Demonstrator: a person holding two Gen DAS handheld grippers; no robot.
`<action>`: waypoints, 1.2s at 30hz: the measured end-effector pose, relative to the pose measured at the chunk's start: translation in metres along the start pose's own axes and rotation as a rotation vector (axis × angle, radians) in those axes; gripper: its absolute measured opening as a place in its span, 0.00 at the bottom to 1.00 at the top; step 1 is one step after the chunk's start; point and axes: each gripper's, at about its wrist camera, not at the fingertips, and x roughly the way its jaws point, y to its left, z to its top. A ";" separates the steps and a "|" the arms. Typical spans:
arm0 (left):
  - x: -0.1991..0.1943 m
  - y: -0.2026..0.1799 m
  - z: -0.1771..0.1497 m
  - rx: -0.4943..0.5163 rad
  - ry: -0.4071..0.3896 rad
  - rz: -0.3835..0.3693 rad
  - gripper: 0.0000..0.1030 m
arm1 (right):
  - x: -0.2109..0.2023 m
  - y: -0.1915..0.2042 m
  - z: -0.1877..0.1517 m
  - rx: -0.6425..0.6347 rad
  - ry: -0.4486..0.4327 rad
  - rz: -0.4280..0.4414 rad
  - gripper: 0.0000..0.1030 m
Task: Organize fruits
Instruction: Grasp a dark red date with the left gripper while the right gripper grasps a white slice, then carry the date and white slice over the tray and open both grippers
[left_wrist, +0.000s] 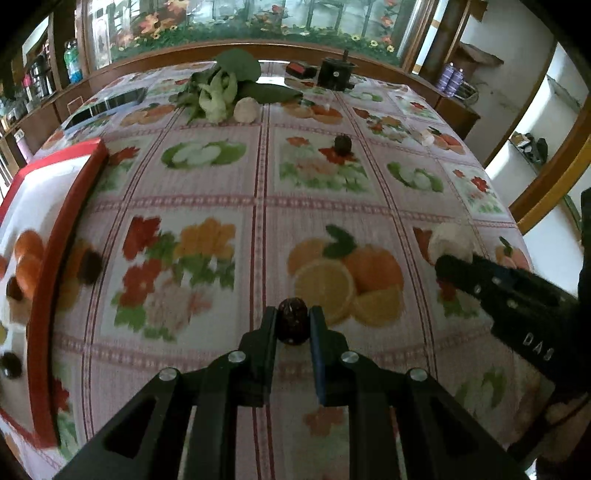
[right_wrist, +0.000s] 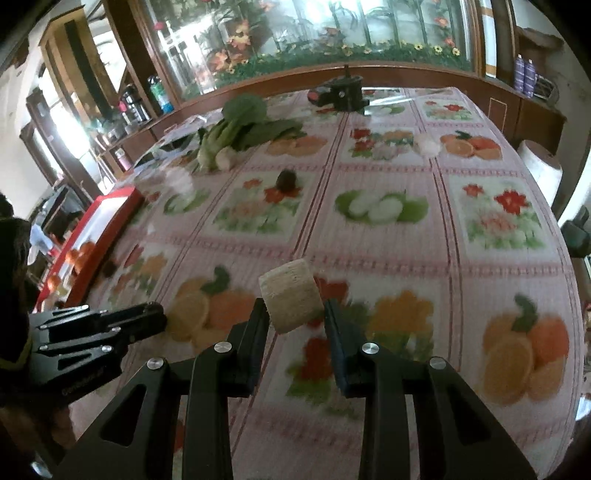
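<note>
two grippers both grip: left gripper (left_wrist: 293, 325) pinches a small dark round fruit (left_wrist: 292, 320), right gripper (right_wrist: 295, 314) clamps a pale tan cut cylinder chunk (right_wrist: 291, 301). far left, the red-rimmed white tray (left_wrist: 55, 236) holds orange and dark fruits.

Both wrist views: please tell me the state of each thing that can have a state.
left gripper: shut on a dark fruit, carried.
right gripper: shut on a pale cut chunk, carried.
red tray: on the table, some fruit in it.
second dark fruit: loose on the tablecloth.
bok choy: lying flat.
</note>
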 end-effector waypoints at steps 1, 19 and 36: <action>-0.003 0.001 -0.003 -0.001 0.001 -0.008 0.19 | -0.002 0.003 -0.005 0.003 0.005 -0.001 0.29; -0.050 0.055 -0.038 -0.012 -0.029 -0.036 0.19 | 0.006 0.078 -0.029 0.015 0.048 0.017 0.29; -0.094 0.189 -0.036 -0.220 -0.116 0.098 0.19 | 0.040 0.190 0.020 -0.076 0.058 0.161 0.29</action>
